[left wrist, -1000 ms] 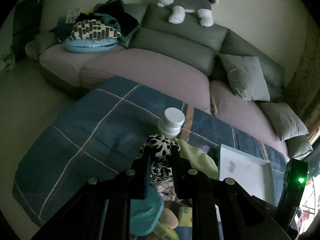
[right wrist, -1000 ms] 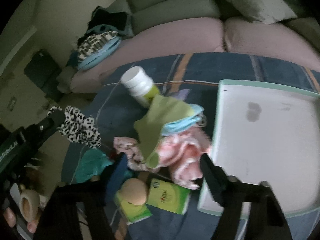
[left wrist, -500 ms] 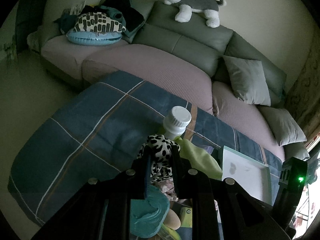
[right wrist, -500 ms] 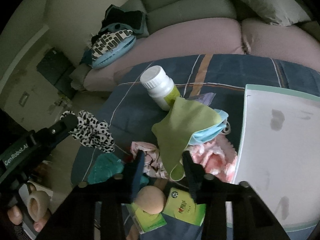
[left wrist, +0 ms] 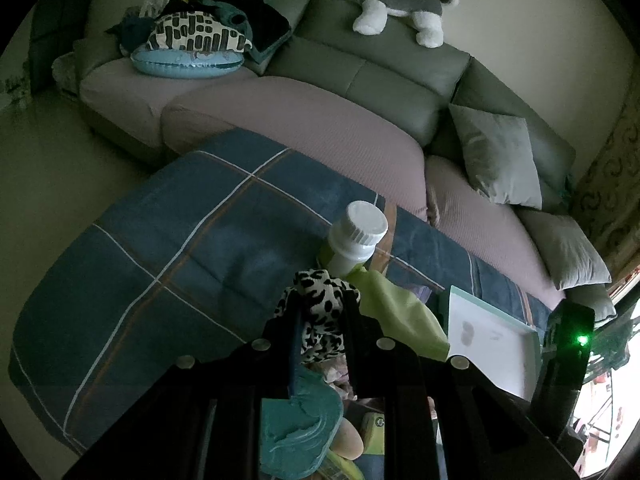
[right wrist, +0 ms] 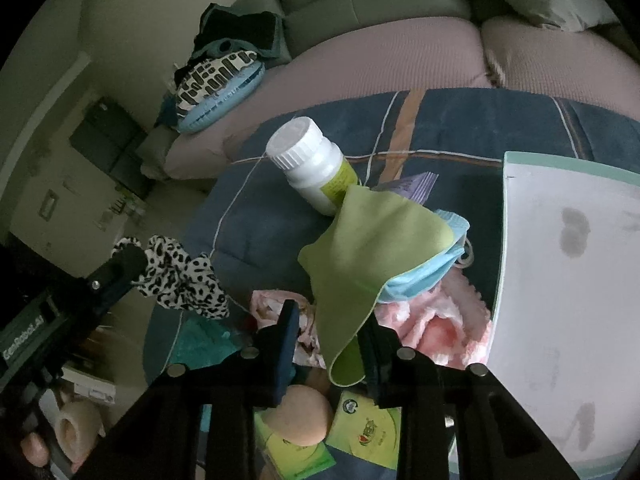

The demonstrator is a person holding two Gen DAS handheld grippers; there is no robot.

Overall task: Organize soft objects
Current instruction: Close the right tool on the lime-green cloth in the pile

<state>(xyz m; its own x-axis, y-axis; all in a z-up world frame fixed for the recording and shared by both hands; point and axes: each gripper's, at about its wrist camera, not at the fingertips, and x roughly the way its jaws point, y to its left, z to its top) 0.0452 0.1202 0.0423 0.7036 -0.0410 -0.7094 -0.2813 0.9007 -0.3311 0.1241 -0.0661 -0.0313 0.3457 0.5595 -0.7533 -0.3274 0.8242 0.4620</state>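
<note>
Green cloth [right wrist: 360,256] is draped long-axis toward the right gripper [right wrist: 330,320], whose jaws have just been closing around its rumpled lower corner. Spotted scrunchie [left wrist: 320,320] is clamped in the left gripper [left wrist: 320,308].

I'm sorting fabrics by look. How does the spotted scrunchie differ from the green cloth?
The scrunchie is black-and-white spotted and ruffled; the green cloth is plain and smooth. The scrunchie hangs clamped in the left hand-held gripper, clear of the pile; the cloth drapes over a blue mask with its lower edge between the right hand-held gripper's fingers. Both are soft.
</note>
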